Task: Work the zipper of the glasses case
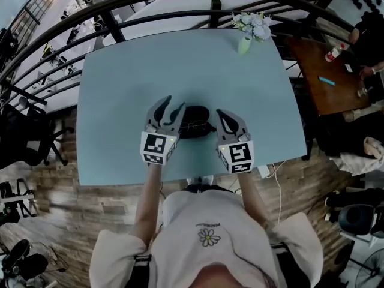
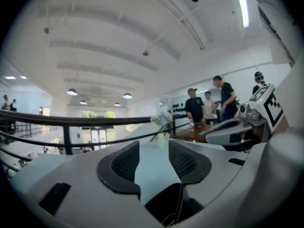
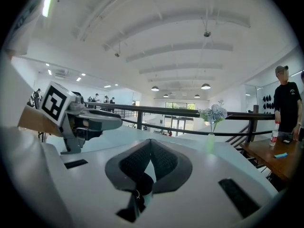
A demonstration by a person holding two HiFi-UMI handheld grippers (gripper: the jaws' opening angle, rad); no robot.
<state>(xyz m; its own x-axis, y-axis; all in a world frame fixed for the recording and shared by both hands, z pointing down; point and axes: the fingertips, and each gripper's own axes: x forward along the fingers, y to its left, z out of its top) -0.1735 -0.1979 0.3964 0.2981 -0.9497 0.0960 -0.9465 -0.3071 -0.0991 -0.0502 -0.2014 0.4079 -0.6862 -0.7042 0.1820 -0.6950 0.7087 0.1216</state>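
Left gripper (image 2: 153, 145) jaws stand wide, only bare table (image 1: 120, 89) between them; right gripper (image 3: 151, 142) jaws are pressed together, empty; the black glasses case (image 1: 193, 121) lies between both, just beside each tip, unheld; a grip is seemingly still to take: next, steady the case and pinch its zipper pull, too small to see

The glasses case (image 1: 195, 121) lies on the table (image 1: 120, 89) between left tongs (image 1: 175, 103) and right tongs (image 1: 222, 114), vase (image 1: 244, 45) far behind

White tee (image 1: 207, 218), daisy print (image 1: 208, 237); left gripper (image 1: 174, 102), right gripper (image 1: 222, 114) grey.
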